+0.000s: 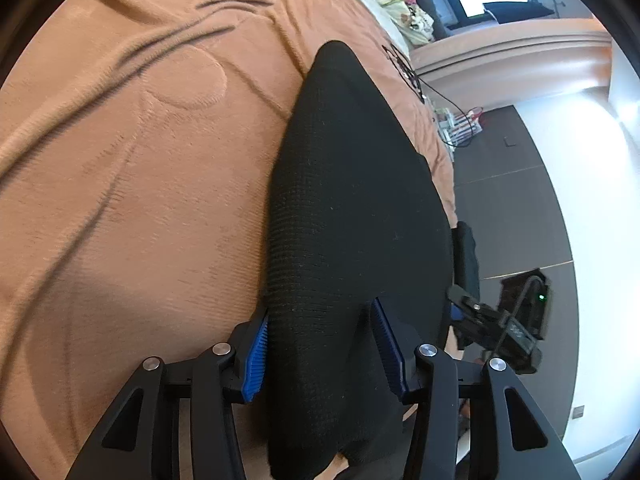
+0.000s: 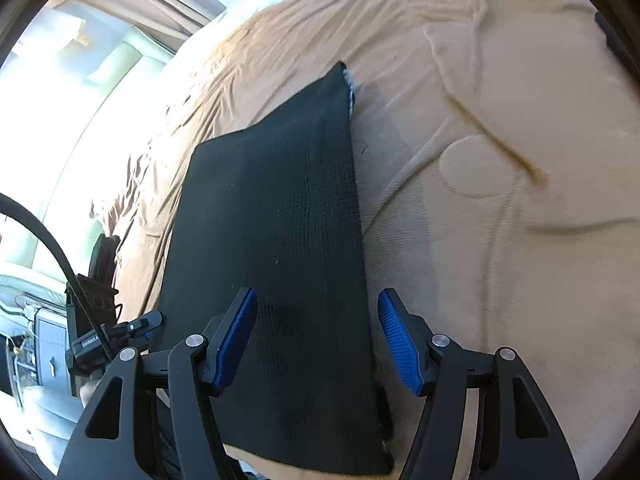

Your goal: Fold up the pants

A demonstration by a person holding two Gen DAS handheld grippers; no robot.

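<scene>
Black knitted pants (image 2: 276, 240) lay in the frame centre on the brown bedspread (image 1: 140, 160), apparently folded lengthwise already; cross folds seemingly remained. Left gripper (image 1: 320, 344) and right gripper (image 2: 316, 332) stood spread, pinching nothing.

The pants (image 1: 352, 208) between the fingers were a matt black cloth with a fine waffle-like knit. Under and beside them, the blanket (image 1: 132, 168) was a soft, fuzzy brown cloth with stitched lines. The finger pads (image 2: 396, 340) were blue and ribbed, like rubber, on matt black plastic arms with shiny metal rivets.
</scene>
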